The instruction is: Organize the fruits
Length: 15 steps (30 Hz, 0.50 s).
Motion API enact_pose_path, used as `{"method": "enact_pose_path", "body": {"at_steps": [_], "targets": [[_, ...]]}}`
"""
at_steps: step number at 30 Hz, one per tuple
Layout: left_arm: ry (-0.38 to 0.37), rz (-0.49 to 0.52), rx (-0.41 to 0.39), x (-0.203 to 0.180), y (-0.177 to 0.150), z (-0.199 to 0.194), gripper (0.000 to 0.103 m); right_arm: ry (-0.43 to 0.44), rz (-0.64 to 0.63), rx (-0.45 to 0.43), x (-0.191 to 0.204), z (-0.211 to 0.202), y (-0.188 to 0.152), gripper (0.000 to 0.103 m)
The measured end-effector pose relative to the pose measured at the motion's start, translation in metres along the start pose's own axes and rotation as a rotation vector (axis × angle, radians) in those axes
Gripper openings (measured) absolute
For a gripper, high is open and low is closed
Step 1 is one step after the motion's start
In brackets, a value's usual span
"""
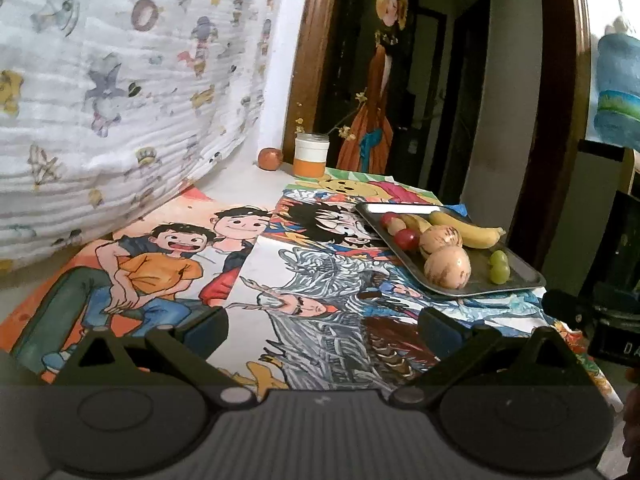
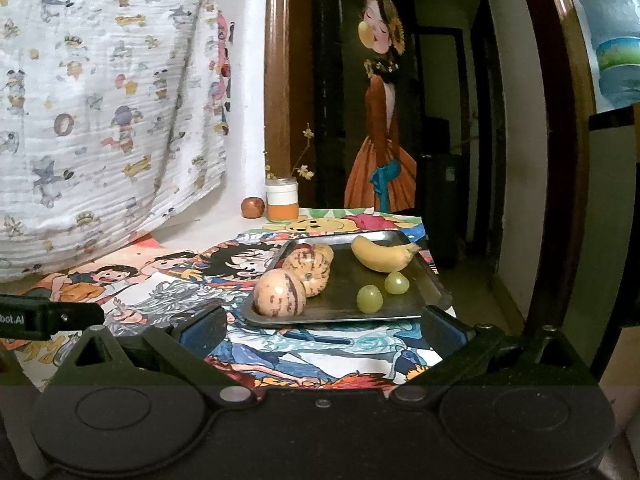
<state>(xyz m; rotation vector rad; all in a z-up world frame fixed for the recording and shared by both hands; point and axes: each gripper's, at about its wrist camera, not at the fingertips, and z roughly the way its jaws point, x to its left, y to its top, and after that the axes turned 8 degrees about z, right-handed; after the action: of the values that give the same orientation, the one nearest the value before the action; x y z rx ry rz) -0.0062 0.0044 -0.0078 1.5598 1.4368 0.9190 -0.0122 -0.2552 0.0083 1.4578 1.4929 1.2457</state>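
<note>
While both claws gape, the fruit tray [image 2: 430, 292] lies ahead.

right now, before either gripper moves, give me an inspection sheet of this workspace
surface: table covered with cartoon drawings.
job's things: metal tray holds two striped melons, a banana and two green grapes; the left wrist view also shows red grapes and a second banana on it.
clutter: orange and white jar with twigs, and a small reddish fruit beside it, both at the far edge off the tray.
grippers: left gripper open, holding nothing; right gripper open, holding nothing, close to the tray's near edge.
cables: nothing seen.
surroundings: printed cloth on the left, painting of a figure in an orange dress behind, dark doorway to the right.
</note>
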Motion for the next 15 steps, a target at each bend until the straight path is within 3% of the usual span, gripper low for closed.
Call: {"method": "enact_pose_path", "body": {"at_steps": [15], "targets": [[-0.007,0.0,0.009,-0.0003,-0.0028,-0.0011,0.103,0.006,-0.002,0.009,0.0021,-0.0002,-0.001,0.103]]}}
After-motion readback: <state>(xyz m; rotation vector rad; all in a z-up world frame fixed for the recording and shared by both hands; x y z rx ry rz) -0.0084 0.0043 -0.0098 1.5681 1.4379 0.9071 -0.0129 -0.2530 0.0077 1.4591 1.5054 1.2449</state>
